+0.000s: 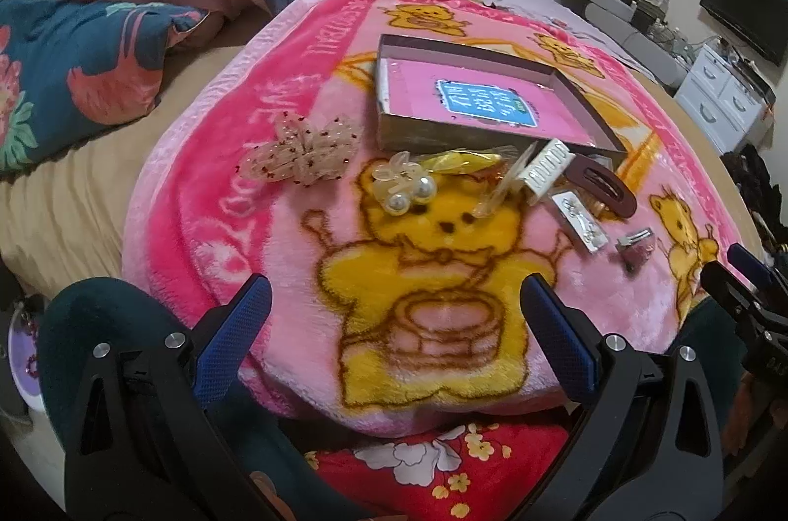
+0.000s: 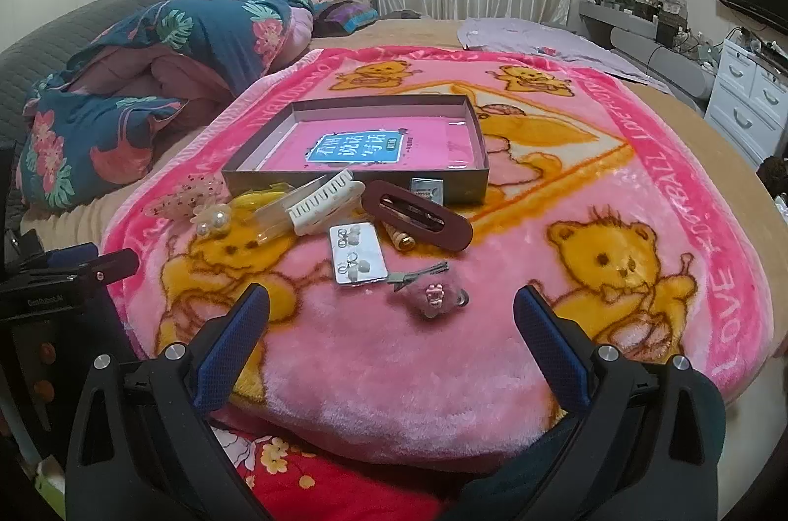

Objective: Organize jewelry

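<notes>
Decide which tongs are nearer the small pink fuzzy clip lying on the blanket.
Right. The pink fuzzy clip lies just ahead of the open right tongs, between their tips. From the open left tongs, it sits farther off, out to their right.

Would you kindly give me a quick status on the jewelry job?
Left gripper and right gripper open, empty. Box holds no jewelry; hair clips and earring card lie loose on blanket. Nothing blocking.

Left hand-held gripper [image 1: 394,299] and right hand-held gripper [image 2: 391,309], jaws wide apart, empty.
</notes>
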Available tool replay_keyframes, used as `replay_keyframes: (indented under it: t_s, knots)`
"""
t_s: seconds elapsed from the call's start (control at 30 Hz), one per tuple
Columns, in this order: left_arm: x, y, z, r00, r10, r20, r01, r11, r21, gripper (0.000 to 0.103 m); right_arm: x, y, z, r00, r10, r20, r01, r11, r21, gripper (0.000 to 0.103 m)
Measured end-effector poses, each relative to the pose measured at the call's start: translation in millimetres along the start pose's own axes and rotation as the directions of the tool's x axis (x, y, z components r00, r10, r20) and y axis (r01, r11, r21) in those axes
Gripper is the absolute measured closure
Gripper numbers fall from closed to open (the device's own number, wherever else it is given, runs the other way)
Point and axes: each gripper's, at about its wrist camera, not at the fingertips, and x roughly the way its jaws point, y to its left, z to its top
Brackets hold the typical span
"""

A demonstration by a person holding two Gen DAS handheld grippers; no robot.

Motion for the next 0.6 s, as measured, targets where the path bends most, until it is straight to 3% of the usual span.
replay_keyframes:
  t_s: [0.43, 0.6]
  knots:
    - [20, 40, 24, 0.998, 0.053, -0.021, -0.054, 0.994, -0.09, 0.008, 18, -12, 22, 1.0, 0.005, 0.0, -0.005, 1.0, 0.005, 0.004]
    - [37, 49, 40, 0.996, 0.078, -0.034, -0.08, 0.994, -0.08, 0.008, 30, -28, 27, 1.0, -0.021, -0.014, 0.021, 1.0, 0.01, 0.004]
